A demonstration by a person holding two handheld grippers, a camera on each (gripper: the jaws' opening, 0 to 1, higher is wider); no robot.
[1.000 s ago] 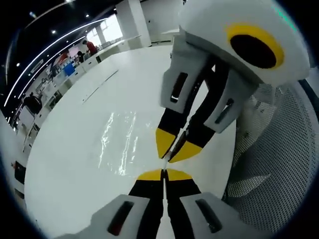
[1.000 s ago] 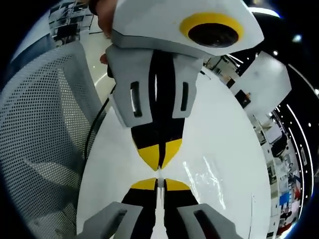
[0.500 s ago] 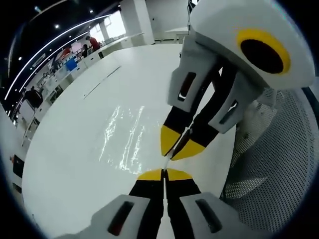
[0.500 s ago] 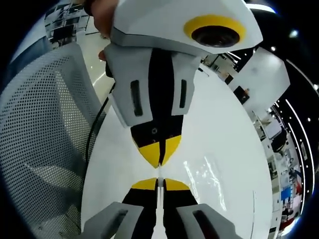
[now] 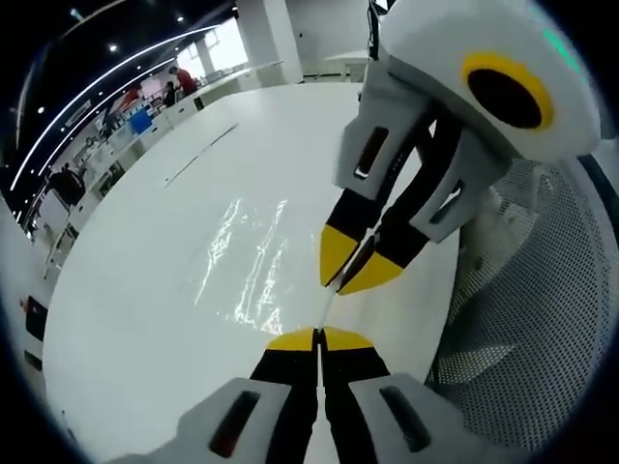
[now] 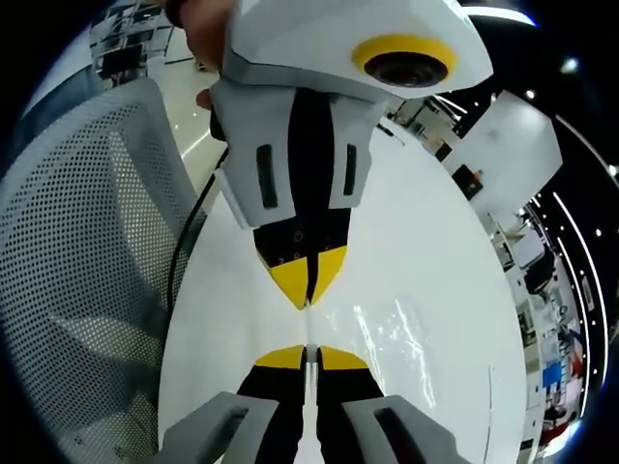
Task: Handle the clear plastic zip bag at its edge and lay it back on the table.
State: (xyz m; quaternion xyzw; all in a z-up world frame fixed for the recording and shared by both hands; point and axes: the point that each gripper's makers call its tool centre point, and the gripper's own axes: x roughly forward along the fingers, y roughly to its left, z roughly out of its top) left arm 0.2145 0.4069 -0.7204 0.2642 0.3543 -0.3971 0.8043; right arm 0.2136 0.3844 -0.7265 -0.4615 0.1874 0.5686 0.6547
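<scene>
The clear plastic zip bag [image 5: 247, 263] shows as glinting folds over the white table [image 5: 135, 309]. A thin strip of its edge runs taut between the two grippers. My left gripper [image 5: 317, 338] is shut on one end of that strip. The right gripper [image 5: 342, 280] comes down from the upper right, shut on the other end a short way off. In the right gripper view my right gripper [image 6: 308, 356] is shut on the bag's edge, the left gripper [image 6: 308, 295] faces it from above, and the zip bag [image 6: 392, 333] glints over the table [image 6: 435, 232] to the right.
A grey mesh chair [image 5: 527, 300] stands close by the table's edge, and the chair [image 6: 82, 251] also lies at the left of the right gripper view. A black cable [image 6: 184, 256] hangs by it. A person's hand [image 6: 205, 37] holds the left gripper. Desks and people stand far off.
The two grippers have drawn slightly apart, so the gap between their tips is wider and the bag's edge is stretched between them. Both stay shut.
</scene>
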